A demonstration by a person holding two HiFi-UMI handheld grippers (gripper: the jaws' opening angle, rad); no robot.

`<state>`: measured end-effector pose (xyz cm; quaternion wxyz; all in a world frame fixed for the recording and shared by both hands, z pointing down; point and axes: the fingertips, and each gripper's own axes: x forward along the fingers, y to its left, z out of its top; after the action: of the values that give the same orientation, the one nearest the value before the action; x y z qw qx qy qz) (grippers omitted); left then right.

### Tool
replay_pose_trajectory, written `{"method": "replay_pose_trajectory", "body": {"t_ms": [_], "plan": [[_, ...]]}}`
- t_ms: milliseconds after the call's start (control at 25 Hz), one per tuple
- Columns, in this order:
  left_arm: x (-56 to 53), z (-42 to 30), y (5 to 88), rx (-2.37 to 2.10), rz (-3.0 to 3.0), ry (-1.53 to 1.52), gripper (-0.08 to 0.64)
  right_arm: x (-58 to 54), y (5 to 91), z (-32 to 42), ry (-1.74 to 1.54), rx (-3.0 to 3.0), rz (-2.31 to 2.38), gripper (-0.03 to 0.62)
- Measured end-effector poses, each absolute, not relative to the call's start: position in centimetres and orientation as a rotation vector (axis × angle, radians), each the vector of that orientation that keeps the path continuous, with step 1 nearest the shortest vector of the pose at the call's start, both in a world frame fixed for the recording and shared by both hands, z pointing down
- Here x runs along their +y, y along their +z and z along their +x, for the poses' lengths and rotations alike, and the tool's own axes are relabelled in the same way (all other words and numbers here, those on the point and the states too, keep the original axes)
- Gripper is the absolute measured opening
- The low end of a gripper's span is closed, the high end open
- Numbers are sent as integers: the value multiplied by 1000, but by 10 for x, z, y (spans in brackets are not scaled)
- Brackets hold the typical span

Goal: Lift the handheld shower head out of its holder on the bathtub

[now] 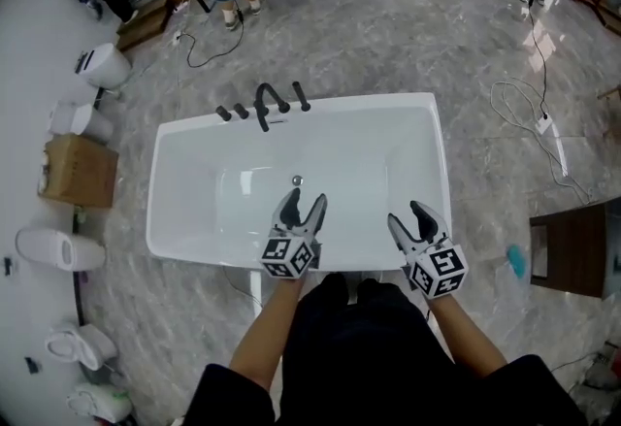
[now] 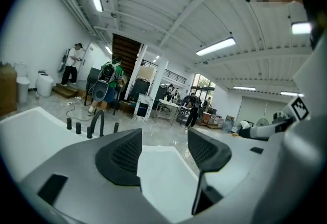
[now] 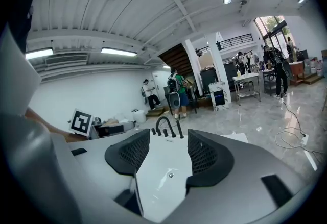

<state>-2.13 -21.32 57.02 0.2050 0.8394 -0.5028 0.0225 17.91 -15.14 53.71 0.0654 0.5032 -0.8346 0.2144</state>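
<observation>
- Left gripper (image 1: 304,203): jaws apart, nothing between.
- Right gripper (image 1: 408,217): jaws apart, empty.
- Both hover over near rim of glossy white rectangular bathtub (image 1: 408,106).
- Slim black upright handheld shower head (image 1: 302,97): seated in holder on far rim, just right of black arched spout (image 1: 264,106), well apart from both grippers.
- Step in hand, as judged: approach; grasp not yet made.
- Next move calls for: reach across tub, straddle handle, close, lift straight up.

Three views, one shared bathtub (image 1: 396,108)
</observation>
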Motion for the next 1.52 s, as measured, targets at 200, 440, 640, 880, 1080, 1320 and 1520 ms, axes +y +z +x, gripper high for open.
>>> {"method": "replay_pose_trajectory", "body": {"t_ms": [200,440,640,880,1080,1320,1520], "plan": [[-253,-30,584,-1420,2329,68,256,-158,542,176,684,-2486,1532,213],[-298,-44,607,-1435,2306,100,256,-178,549,157,682,-2470,1501,213],[-337,-52,637,-1436,2262,99,256,-204,560,136,745,-2467,1487,213],[-392,-59,649,-1453,2269,75,256,-238,584,109,711,-2433,1451,213],[-443,-60,674,-1472,2271,98,258,-259,610,100,703,-2405,1443,213],[-492,-71,709,-1478,2259,147,262,-270,622,82,724,-2379,1429,213],[-530,-77,738,-1469,2268,216,262,-276,635,72,730,-2365,1410,213]]}}
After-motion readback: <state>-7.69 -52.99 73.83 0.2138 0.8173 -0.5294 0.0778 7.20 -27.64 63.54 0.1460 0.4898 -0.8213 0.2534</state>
